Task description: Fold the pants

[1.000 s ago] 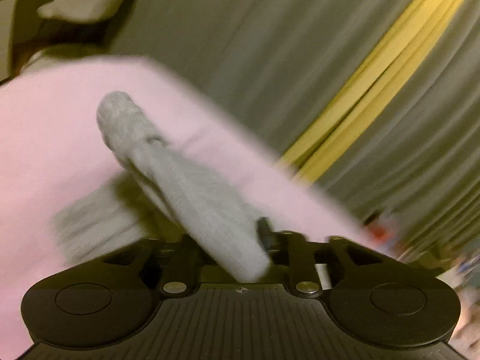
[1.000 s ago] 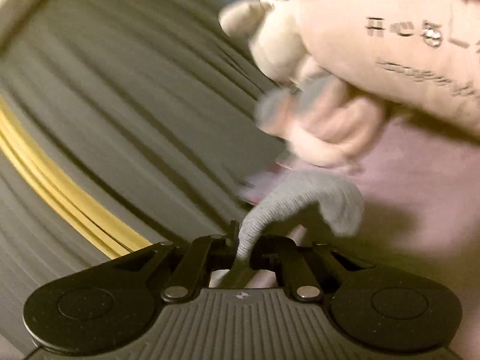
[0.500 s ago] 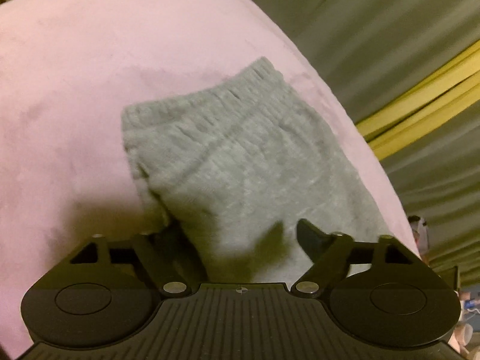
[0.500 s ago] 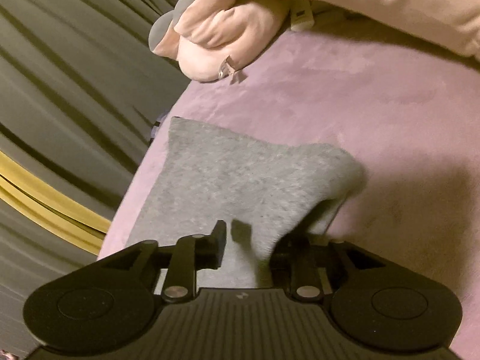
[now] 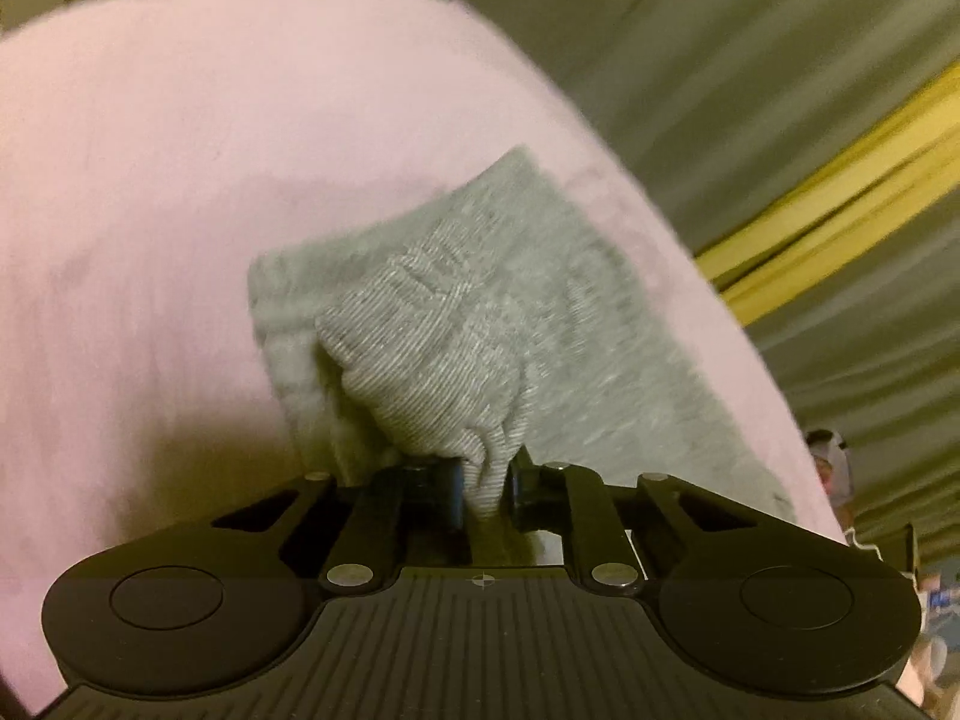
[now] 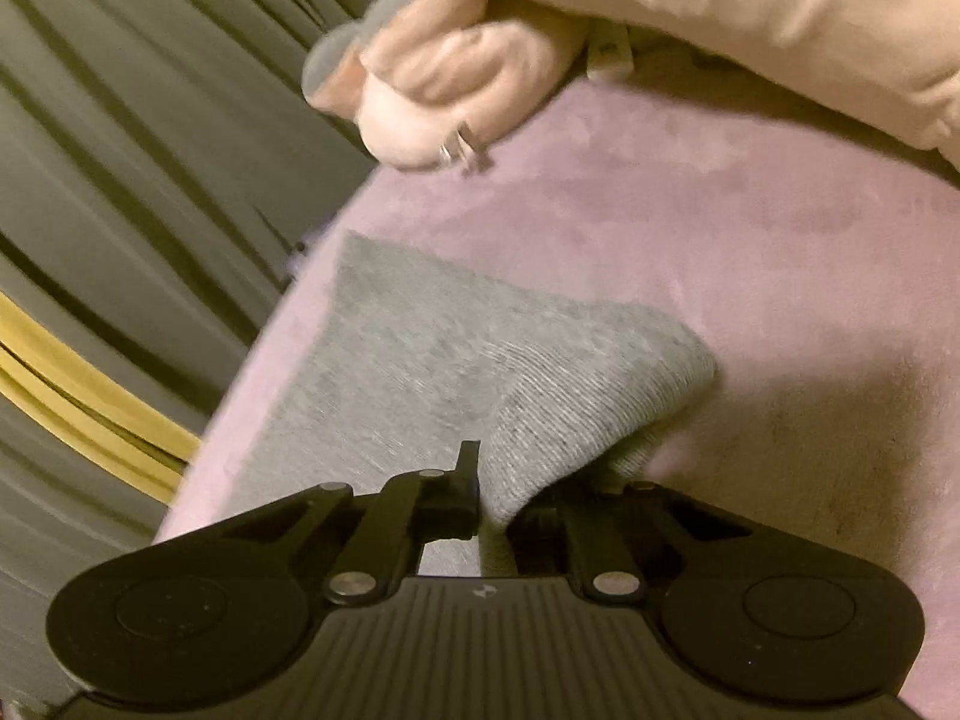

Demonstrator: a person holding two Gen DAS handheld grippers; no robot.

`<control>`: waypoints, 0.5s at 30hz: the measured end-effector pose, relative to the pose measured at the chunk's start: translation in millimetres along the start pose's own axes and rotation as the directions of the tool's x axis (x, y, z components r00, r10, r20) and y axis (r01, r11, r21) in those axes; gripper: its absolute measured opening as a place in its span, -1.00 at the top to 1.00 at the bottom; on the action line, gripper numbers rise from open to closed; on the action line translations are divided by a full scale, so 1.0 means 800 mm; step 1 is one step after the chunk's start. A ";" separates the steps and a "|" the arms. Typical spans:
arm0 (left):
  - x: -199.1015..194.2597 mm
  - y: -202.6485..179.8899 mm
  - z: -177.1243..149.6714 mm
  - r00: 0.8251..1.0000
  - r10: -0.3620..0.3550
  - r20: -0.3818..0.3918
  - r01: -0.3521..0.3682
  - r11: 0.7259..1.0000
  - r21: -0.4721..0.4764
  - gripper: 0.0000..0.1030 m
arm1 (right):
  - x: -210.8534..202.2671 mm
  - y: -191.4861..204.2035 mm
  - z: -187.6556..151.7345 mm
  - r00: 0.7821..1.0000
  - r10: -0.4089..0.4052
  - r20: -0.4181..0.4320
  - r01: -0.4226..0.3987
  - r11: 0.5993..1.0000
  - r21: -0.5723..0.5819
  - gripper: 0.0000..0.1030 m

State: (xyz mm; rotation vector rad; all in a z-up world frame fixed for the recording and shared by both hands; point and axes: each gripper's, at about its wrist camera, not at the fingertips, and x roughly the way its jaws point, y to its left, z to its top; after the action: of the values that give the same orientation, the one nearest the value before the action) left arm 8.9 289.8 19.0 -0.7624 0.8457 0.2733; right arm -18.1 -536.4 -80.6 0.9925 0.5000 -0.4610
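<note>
Left gripper (image 5: 486, 495), right gripper (image 6: 498, 498): open earlier, now both pinching pants (image 5: 480, 324), fabric bunched.

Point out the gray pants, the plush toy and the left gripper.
gray pants (image 5: 576, 324), left wrist view, flat part of the fabric.
plush toy (image 6: 456, 84), right wrist view, its pink body.
left gripper (image 5: 485, 483), left wrist view, between its fingers.

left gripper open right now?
No, the left gripper is shut on a bunched fold of the gray pants, which lie on the pink blanket.
</note>
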 end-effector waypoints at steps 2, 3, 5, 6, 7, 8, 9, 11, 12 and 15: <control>-0.015 -0.002 0.004 1.000 -0.014 0.019 0.013 1.000 0.018 0.70 | -0.008 -0.011 0.009 0.997 0.075 0.021 -0.077 0.991 0.107 0.90; -0.019 -0.001 0.006 1.000 -0.017 0.024 0.016 1.000 0.021 0.70 | -0.011 -0.018 0.014 0.995 0.099 0.032 -0.103 0.982 0.156 0.90; -0.020 -0.001 0.004 1.000 -0.002 0.020 0.001 0.999 0.036 0.70 | -0.010 -0.016 0.017 0.998 0.048 0.034 -0.051 0.992 0.113 0.90; -0.017 -0.001 0.002 1.000 0.018 0.016 -0.019 0.999 0.050 0.70 | -0.008 -0.009 0.014 0.999 -0.004 0.033 0.003 1.000 0.024 0.90; -0.013 -0.001 -0.001 0.999 0.039 0.010 -0.039 0.997 0.069 0.70 | -0.005 -0.002 0.010 0.999 -0.041 0.030 0.042 0.998 -0.051 0.90; -0.007 0.000 -0.004 0.998 0.057 0.003 -0.057 0.995 0.078 0.70 | -0.001 0.005 0.004 0.996 -0.081 0.031 0.084 0.988 -0.126 0.90; -0.005 0.004 -0.006 0.998 0.064 -0.004 -0.063 0.995 0.072 0.70 | 0.003 0.012 -0.001 0.993 -0.109 0.036 0.114 0.975 -0.189 0.90; -0.009 0.014 -0.010 0.999 0.049 -0.011 -0.048 0.998 0.032 0.70 | 0.002 0.014 -0.002 0.992 -0.115 0.044 0.121 0.970 -0.209 0.90; -0.012 0.016 -0.010 0.999 0.035 -0.007 -0.034 0.999 0.023 0.70 | -0.001 0.010 0.002 0.995 -0.092 0.044 0.098 0.980 -0.174 0.90; -0.022 0.013 -0.014 0.999 0.035 0.011 -0.035 0.997 0.063 0.70 | -0.009 0.001 0.007 0.996 -0.064 0.056 0.071 0.988 -0.139 0.90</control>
State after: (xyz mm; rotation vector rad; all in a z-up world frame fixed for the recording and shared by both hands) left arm -13.9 290.9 22.3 -0.6871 0.8553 0.2797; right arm -22.0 -539.8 -73.4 0.8279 0.5143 -0.5040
